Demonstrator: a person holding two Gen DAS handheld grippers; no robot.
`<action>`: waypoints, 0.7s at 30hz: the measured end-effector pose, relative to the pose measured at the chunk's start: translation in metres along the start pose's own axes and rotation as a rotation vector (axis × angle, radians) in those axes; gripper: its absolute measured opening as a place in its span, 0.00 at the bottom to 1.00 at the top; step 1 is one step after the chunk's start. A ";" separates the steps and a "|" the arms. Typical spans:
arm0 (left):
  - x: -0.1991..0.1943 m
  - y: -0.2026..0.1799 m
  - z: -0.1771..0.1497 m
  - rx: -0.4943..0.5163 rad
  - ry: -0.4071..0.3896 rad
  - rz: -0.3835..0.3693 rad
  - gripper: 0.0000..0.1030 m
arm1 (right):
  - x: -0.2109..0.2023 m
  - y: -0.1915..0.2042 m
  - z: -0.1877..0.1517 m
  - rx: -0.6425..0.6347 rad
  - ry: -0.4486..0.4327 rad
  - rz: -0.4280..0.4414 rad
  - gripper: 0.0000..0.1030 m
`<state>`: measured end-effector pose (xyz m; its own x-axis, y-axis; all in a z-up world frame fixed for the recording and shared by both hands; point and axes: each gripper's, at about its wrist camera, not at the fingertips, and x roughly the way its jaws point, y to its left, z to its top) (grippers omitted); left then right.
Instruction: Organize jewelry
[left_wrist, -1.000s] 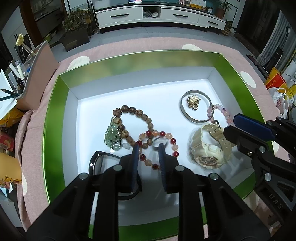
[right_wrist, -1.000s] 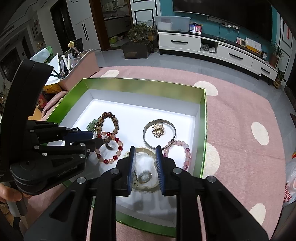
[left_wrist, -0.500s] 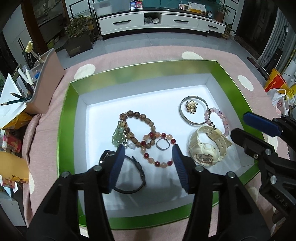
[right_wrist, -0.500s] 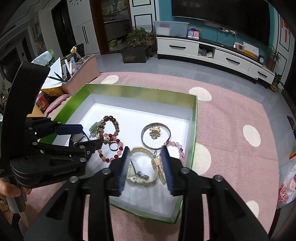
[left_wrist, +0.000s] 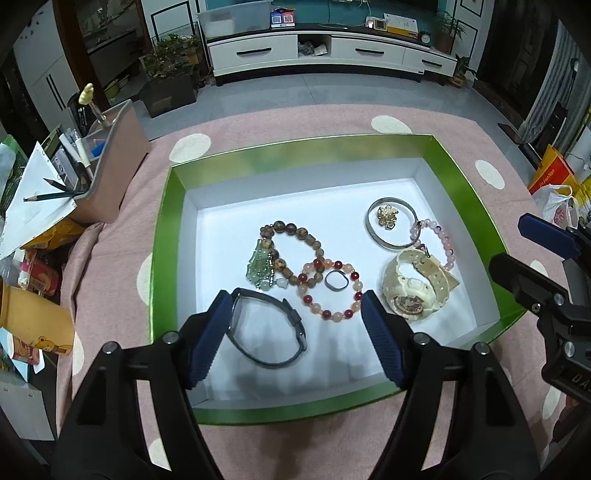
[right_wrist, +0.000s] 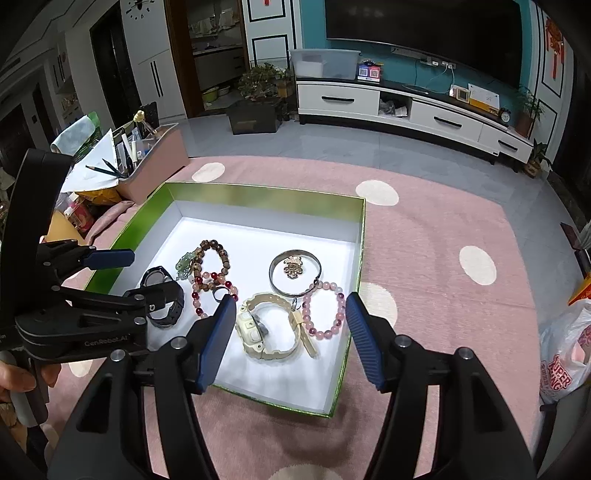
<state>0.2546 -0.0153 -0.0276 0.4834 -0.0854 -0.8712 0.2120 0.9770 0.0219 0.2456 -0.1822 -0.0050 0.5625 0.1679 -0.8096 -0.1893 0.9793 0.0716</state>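
Observation:
A green box (left_wrist: 159, 258) with a white floor holds the jewelry: a black watch (left_wrist: 266, 328), a cream watch (left_wrist: 413, 288), a brown bead bracelet with a green pendant (left_wrist: 291, 236), a red and peach bead bracelet (left_wrist: 332, 291) around a dark ring (left_wrist: 336, 281), a silver bangle (left_wrist: 391, 229) around a gold charm (left_wrist: 386, 215), and a pink bead bracelet (left_wrist: 439, 240). My left gripper (left_wrist: 295, 314) is open and empty above the box's near edge. My right gripper (right_wrist: 291, 317) is open and empty above the cream watch (right_wrist: 269, 325).
The box (right_wrist: 354, 258) sits on a pink cloth with cream dots (right_wrist: 443, 295). A pink organizer with pencils (left_wrist: 110, 173) stands left of the box. A plastic bag (right_wrist: 565, 354) lies at the right.
Both grippers opened wide and drew back and up from the box. The black watch and cream watch now lie free on the box floor.

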 end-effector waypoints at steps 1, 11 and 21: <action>-0.002 0.001 0.000 -0.002 -0.002 0.001 0.74 | -0.002 0.000 0.000 0.001 0.000 -0.003 0.71; -0.026 0.011 0.000 -0.025 -0.037 0.019 0.89 | -0.020 0.006 0.005 0.006 -0.004 -0.033 0.86; -0.049 0.020 0.000 -0.042 -0.056 0.042 0.98 | -0.037 0.018 0.011 -0.018 0.006 -0.040 0.99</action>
<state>0.2355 0.0079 0.0154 0.5379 -0.0535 -0.8413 0.1553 0.9872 0.0365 0.2300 -0.1700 0.0325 0.5652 0.1282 -0.8149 -0.1816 0.9830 0.0287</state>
